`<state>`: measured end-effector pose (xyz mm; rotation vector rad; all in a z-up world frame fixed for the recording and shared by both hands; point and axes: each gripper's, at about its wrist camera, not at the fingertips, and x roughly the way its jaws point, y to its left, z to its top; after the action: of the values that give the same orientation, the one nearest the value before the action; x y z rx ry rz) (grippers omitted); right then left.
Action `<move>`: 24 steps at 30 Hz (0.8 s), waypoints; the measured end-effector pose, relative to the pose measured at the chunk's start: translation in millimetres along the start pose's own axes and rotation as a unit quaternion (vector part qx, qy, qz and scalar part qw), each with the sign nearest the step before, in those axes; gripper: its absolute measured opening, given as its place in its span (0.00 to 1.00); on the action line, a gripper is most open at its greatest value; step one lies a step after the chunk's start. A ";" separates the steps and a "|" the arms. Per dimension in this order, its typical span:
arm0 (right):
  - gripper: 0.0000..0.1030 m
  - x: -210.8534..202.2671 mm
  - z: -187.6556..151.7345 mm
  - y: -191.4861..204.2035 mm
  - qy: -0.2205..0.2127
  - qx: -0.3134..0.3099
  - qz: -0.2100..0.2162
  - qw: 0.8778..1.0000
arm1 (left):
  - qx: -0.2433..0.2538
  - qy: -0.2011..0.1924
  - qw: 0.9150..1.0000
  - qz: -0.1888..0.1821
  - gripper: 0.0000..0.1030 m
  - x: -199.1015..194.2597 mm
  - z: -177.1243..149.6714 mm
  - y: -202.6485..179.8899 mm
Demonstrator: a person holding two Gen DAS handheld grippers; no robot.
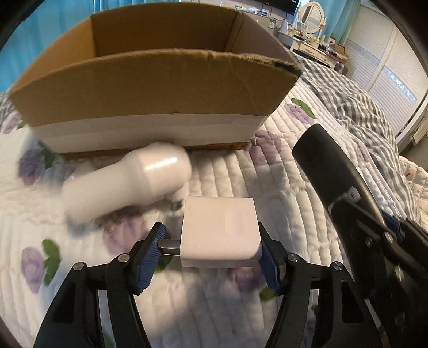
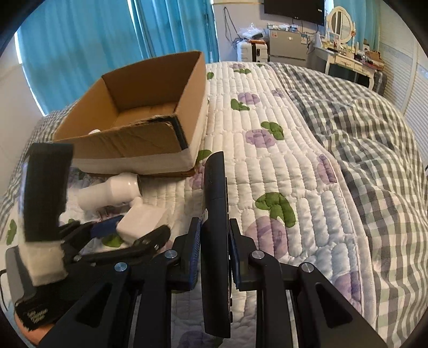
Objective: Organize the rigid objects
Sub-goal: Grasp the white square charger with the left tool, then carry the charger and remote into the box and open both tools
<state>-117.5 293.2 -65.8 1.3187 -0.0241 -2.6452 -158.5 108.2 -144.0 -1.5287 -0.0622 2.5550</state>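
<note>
My left gripper point(image 1: 211, 249) is shut on a white plug adapter point(image 1: 220, 231), held just above the quilt; the adapter also shows in the right wrist view point(image 2: 141, 222). A white bottle point(image 1: 128, 182) lies on its side between the adapter and the open cardboard box point(image 1: 149, 88). My right gripper point(image 2: 214, 238) is shut on a black remote control point(image 2: 215, 214), held edge-up to the right of the left gripper. The remote also shows at the right of the left wrist view point(image 1: 329, 171). The box point(image 2: 139, 139) holds a small white item, mostly hidden.
The bed has a white quilt point(image 2: 267, 166) with purple flowers and a grey checked blanket point(image 2: 374, 160) on the right. Blue curtains hang behind the box. A dresser with a mirror point(image 2: 342, 18) and a TV stand at the far wall.
</note>
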 end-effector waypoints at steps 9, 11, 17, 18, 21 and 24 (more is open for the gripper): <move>0.18 -30.9 -8.5 20.1 -0.028 -0.010 -0.021 0.999 | -0.005 -0.047 0.999 0.022 0.65 -57.6 -18.3 17.7; 0.18 -39.5 -10.4 24.5 -0.033 -0.013 -0.024 0.999 | -0.005 -0.059 0.998 0.027 0.65 -70.1 -19.4 22.0; 0.18 -67.3 -11.4 38.5 -0.054 -0.026 -0.031 0.998 | -0.009 -0.101 0.993 0.052 0.65 -97.4 -10.8 17.5; 0.18 -72.8 -10.2 40.9 -0.059 -0.027 -0.032 0.997 | -0.010 -0.107 0.993 0.054 0.65 -108.2 -16.7 25.7; 0.18 -88.6 -5.6 48.5 -0.076 -0.034 -0.034 0.996 | -0.009 -0.126 0.990 0.062 0.65 -123.7 -10.0 26.9; 0.18 -105.3 1.8 55.0 -0.095 -0.043 -0.026 0.994 | -0.010 -0.148 0.987 0.069 0.65 -145.1 -3.9 30.4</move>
<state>-48.3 257.2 23.9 1.0504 0.0973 -2.7720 -91.5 54.6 -23.0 -1.1843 -0.0194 2.8803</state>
